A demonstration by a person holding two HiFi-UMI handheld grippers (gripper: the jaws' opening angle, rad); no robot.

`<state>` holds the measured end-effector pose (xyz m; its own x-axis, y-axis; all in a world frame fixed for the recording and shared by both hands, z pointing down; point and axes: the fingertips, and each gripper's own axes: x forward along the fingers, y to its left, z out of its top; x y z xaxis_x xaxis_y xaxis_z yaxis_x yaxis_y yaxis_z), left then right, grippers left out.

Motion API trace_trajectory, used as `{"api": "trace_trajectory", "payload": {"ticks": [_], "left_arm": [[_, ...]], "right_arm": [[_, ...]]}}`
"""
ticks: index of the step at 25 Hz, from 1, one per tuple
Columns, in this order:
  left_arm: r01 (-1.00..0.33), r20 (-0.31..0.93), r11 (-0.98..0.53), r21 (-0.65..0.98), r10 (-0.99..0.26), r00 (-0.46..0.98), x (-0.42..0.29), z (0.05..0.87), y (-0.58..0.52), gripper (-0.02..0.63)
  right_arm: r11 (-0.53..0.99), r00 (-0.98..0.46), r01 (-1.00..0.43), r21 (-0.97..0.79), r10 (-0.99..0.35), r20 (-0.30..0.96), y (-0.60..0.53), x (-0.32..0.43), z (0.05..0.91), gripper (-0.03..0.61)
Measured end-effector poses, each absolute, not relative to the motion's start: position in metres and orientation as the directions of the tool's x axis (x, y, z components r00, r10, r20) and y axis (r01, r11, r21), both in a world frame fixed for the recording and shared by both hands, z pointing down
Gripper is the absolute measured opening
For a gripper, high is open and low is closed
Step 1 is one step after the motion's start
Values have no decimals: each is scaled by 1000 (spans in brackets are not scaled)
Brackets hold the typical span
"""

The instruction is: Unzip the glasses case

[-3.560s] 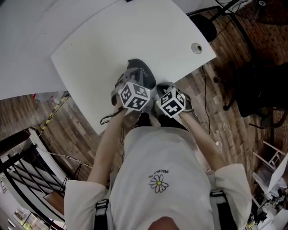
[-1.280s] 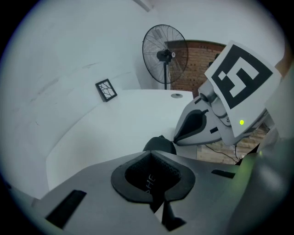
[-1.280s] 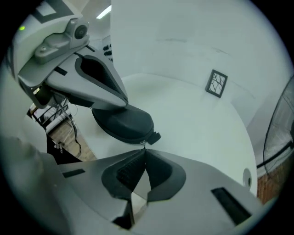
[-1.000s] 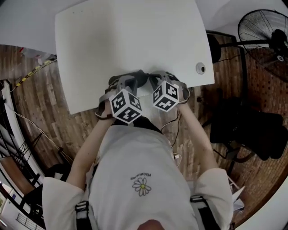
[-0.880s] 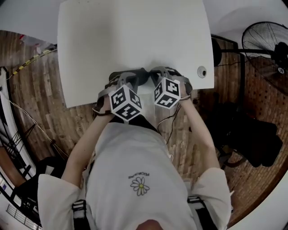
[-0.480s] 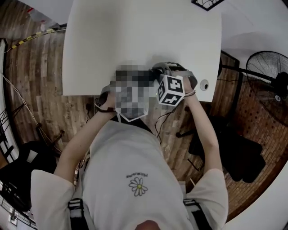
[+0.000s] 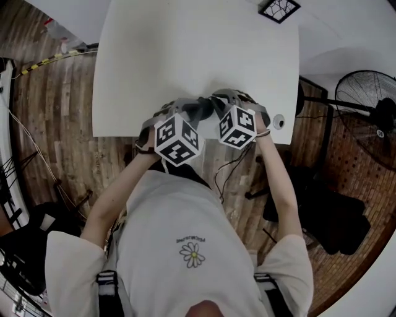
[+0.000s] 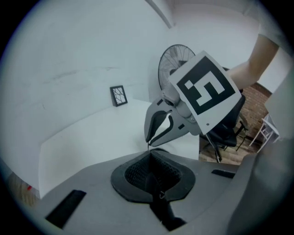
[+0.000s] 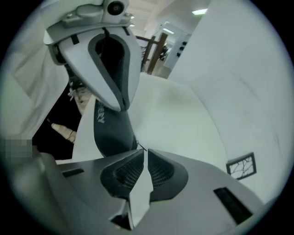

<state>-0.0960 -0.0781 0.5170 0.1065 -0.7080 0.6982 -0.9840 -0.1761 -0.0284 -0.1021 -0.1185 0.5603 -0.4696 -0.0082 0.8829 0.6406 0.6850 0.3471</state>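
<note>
The dark glasses case (image 7: 202,111) sits over the white table's (image 7: 185,56) front edge, between both grippers. My left gripper (image 7: 187,109) is shut on one end of it. In the right gripper view, the case (image 9: 110,133) hangs below the left gripper's (image 9: 123,106) closed jaws. My right gripper (image 7: 215,103) is shut, its tips (image 9: 141,153) pinching the thin zip pull (image 9: 139,148) at the case's edge. In the left gripper view, the right gripper (image 8: 149,140) points down onto the case (image 8: 154,179) held in the left gripper (image 8: 153,158).
A small framed black-and-white card (image 7: 278,8) lies at the table's far edge. A round cable hole (image 7: 278,121) is in the near right corner. A floor fan (image 7: 365,99) and a dark chair (image 7: 322,204) stand on the wooden floor to the right.
Both grippers have stayed on the case at the table's front edge and lifted a little. Each has rolled about its own axis, the right one more, and it has shifted sideways.
</note>
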Motion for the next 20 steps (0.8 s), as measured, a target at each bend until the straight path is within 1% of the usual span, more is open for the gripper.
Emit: {"api": "trace_trajectory", "payload": {"ticks": [1,3,8,13,16,20], "left_arm": [[-986,678,-161,-40,-730,92,-102,505,-81,12],[-988,635,-132,-77,-771,53,-117,478,-89,11],[-988,488,-39,-151,-872,-40,-155,402,-113,12],[-992,266,45,-119,-961,-75,-162,330,-110,11],[-990,156,105,-90,-981,-119,-161,301,-100,12],[-985,41,162,-59,-986,-164,-155,270,-78,12]], "right_arm": [[717,-514,593,366,-13,858,-121,-108,548,13],[764,-590,507,398,-29,807,-127,-118,520,77],[810,-737,301,503,-137,662,-155,-128,441,86],[830,-827,121,544,-219,517,-161,-114,372,86],[851,-868,-39,523,-288,405,-165,-96,339,86],[860,-879,-277,428,-407,248,-168,-67,312,86]]}}
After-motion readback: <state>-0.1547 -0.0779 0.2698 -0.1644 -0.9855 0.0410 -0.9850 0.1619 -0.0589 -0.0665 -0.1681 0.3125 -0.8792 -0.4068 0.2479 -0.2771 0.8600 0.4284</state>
